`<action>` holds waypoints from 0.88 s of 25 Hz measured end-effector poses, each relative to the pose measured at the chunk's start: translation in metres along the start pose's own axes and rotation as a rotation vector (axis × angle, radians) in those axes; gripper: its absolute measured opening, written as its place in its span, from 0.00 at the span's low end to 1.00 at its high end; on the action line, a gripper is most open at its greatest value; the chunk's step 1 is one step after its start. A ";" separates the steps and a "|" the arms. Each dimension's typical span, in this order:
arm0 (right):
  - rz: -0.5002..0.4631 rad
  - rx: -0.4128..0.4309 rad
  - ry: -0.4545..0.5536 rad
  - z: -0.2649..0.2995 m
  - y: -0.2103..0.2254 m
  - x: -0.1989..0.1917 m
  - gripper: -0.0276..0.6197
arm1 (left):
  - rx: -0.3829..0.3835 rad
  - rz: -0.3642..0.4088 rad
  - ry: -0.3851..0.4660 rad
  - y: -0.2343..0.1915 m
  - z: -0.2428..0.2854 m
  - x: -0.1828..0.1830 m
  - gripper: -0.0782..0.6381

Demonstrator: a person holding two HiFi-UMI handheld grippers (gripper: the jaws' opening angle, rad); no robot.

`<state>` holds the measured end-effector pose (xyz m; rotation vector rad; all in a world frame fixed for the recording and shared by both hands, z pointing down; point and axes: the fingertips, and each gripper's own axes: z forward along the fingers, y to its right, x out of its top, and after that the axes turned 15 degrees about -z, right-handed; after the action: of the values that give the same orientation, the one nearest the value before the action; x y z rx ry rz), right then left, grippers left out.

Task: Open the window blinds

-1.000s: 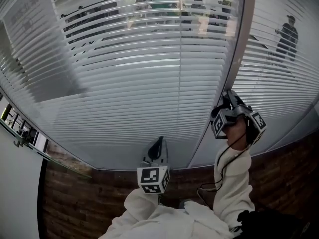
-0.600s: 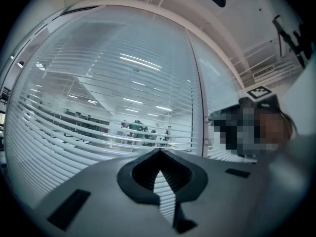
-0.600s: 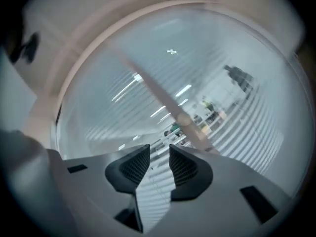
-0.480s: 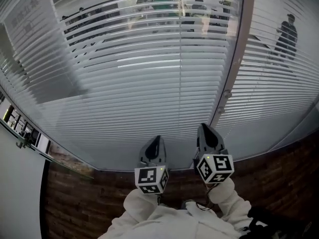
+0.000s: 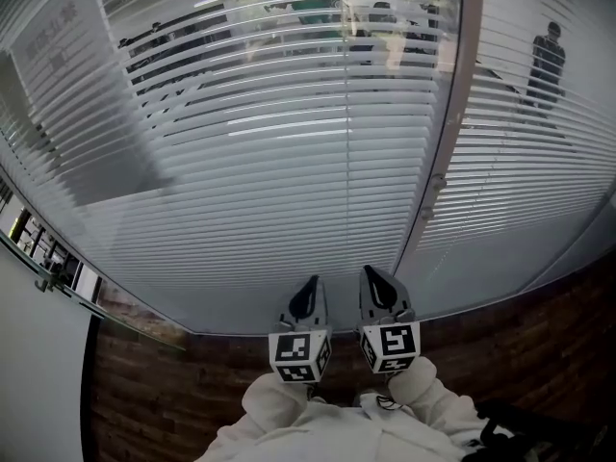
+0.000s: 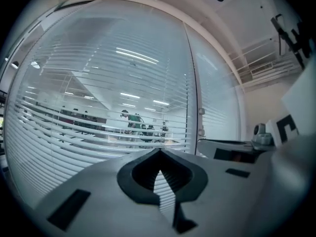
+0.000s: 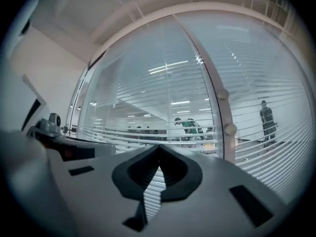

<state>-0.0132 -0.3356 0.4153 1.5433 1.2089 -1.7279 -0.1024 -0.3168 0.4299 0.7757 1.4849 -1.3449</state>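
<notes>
My left tongs (image 5: 308, 295) and right tongs (image 5: 377, 283), both pressed together on nothing, sit side by side, low and left of the post (image 5: 450, 114). The blinds (image 5: 289, 162) hang either side of it, slats tilted apart.

The slatted window blinds (image 5: 289, 162) close off the whole way ahead, from pane to pane, so a claw can reach them but not pass through. Between the two panes stands an upright frame post (image 5: 454, 104), with two small knobs (image 5: 438, 183) jutting into the room. Below the blinds a brick wall (image 5: 539, 325) blocks the low path. The left claw (image 5: 309, 292) and right claw (image 5: 373, 285) hang just beside each other, leaving little room between them. Open air lies between their tips and the slats.
</notes>
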 end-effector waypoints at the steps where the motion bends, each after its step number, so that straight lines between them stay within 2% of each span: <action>1: 0.005 -0.008 -0.007 -0.001 0.002 -0.002 0.06 | -0.004 0.000 -0.001 0.001 -0.001 0.000 0.11; 6: 0.001 -0.035 -0.016 -0.003 0.007 -0.004 0.06 | -0.010 -0.009 0.000 0.002 -0.001 -0.002 0.11; 22: 0.000 -0.032 -0.029 -0.005 0.007 -0.004 0.06 | 0.014 -0.035 0.025 -0.005 -0.003 0.005 0.10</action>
<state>-0.0039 -0.3347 0.4178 1.4947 1.2171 -1.7170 -0.1093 -0.3155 0.4268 0.7812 1.5163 -1.3771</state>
